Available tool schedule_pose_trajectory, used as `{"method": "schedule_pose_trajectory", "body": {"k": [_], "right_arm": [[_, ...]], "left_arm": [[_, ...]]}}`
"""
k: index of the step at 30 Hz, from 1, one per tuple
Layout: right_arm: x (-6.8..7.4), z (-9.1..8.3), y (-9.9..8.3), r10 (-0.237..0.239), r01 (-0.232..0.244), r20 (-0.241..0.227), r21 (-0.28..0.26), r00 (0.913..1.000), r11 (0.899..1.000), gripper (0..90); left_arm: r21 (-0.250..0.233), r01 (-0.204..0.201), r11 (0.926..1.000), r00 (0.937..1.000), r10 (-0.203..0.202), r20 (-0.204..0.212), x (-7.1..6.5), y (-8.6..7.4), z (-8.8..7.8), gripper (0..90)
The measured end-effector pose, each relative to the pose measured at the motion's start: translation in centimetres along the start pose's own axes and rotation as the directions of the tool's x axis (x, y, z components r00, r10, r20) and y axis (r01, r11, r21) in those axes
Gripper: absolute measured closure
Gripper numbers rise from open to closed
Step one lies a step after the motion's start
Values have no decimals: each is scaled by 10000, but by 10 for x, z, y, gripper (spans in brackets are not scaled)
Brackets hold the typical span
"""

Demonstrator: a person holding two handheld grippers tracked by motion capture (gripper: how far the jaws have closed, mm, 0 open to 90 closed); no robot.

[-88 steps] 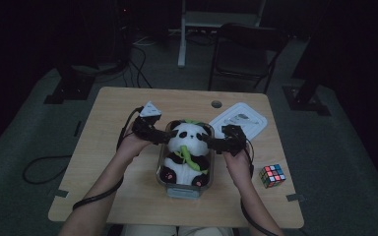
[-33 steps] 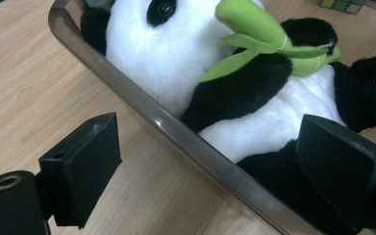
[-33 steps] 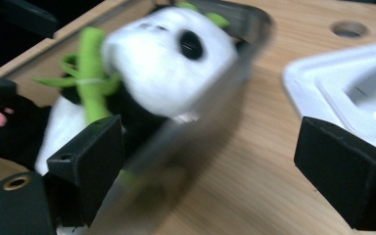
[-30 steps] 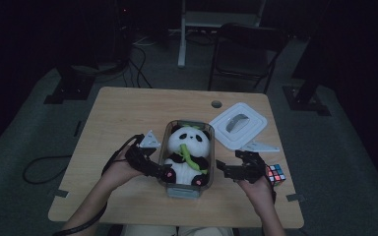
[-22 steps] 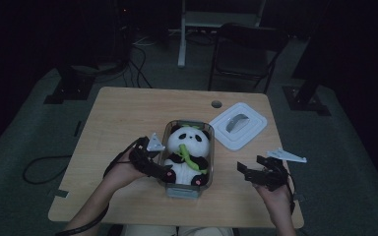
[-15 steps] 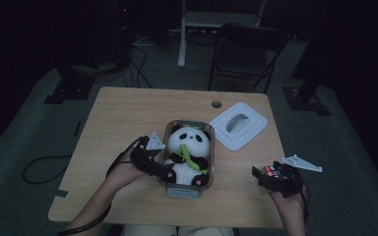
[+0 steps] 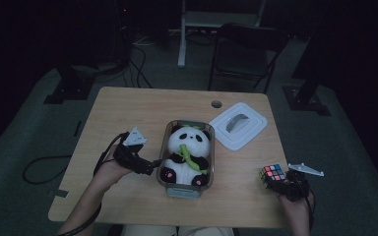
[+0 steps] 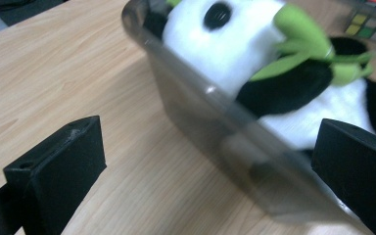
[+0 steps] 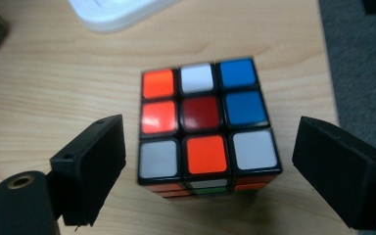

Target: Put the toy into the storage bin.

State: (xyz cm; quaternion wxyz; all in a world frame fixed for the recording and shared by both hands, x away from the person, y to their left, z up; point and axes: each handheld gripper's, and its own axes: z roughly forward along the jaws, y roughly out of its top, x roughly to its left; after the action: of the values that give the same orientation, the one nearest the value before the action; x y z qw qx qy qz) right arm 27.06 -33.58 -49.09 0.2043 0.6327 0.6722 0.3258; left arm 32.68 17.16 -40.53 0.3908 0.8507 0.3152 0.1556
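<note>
A plush panda (image 7: 187, 155) with green bamboo sits in a clear plastic box (image 7: 164, 147) at the table's middle. My left gripper (image 7: 150, 166) lies just left of the box, open. Its jaws have just been opening. In the left gripper view the box wall (image 8: 215, 127) and the panda (image 8: 235, 44) run between the wide jaws of the left gripper (image 8: 205, 176), untouched by the pads. A colour cube (image 7: 272, 174) stands near the table's right front edge. My right gripper (image 7: 284, 185) is open right behind it. In the right gripper view the cube (image 9: 205, 122) sits between the spread jaws of my right gripper (image 9: 218, 166), with gaps on both sides.
A white lid (image 7: 238, 129) lies right of the box, towards the back. The table has a cable hole (image 7: 216, 104) near its far edge. A dark chair (image 7: 246, 49) stands beyond the table. The cube is close to the table's right edge (image 7: 281, 196).
My right hand has left the box and swung right and down to the cube. My left gripper has let go at the box's left side and drawn back a little.
</note>
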Motion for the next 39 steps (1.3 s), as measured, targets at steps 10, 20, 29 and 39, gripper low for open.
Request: {"method": "schedule_pose_trajectory", "body": {"k": [10,20,29,39], "right_arm": [[-2,23,-5,-404,400,53,572,9992,9976,225],[1,23,-4,-1158,1145,179,650,9931,9913,336],[5,17,2,-1369,1369,-38,622,9906,9886,338],[39,-15,35,-2597,2586,-1309,-256,9568,9657,338]], "left_arm": [[-265,477,9985,9984,-484,-291,16,-19,-6,4],[372,957,9947,9952,-949,-221,35,-52,9,4],[723,1222,9899,9925,-1225,2,39,-71,18,4],[964,1043,9899,9940,-1068,217,37,-79,24,4]]}}
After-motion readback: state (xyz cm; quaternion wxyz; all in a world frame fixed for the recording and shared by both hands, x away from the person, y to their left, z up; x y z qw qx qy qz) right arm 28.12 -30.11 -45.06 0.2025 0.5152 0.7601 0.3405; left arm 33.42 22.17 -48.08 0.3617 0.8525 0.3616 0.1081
